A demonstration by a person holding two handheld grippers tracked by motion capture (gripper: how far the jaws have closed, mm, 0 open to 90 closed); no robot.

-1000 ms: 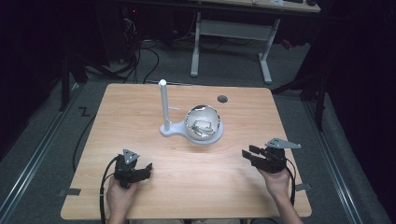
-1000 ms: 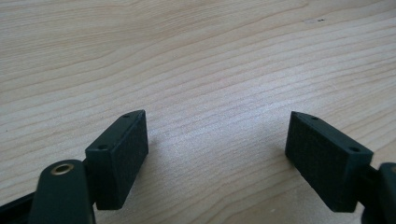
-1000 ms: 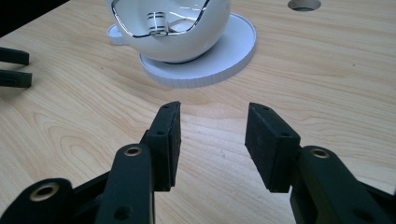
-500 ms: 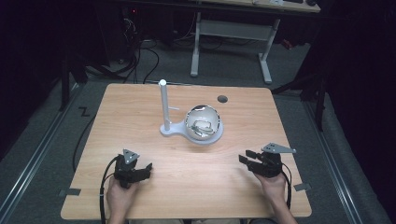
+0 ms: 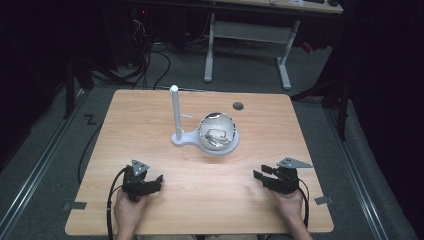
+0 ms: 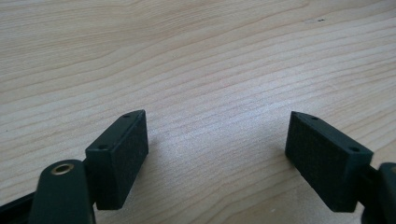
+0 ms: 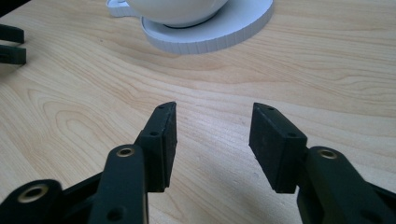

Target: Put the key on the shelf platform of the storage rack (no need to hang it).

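Bowl (image 5: 218, 131) sits on its white stand (image 5: 186, 137) mid-worktop (image 5: 150, 115), untouched. Left gripper (image 5: 150, 184) and right gripper (image 5: 264, 176) rest near the front edge, jaws apart; I'd approach the rim slowly and squarely.

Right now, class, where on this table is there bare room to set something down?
Bare wood lies between the left gripper and right gripper, and along the table sides. The middle is crowded by the white stand and bowl.

matt wood-grain table (image 5: 150, 125); shiny reflective bowl (image 5: 217, 131); matt black jaws.
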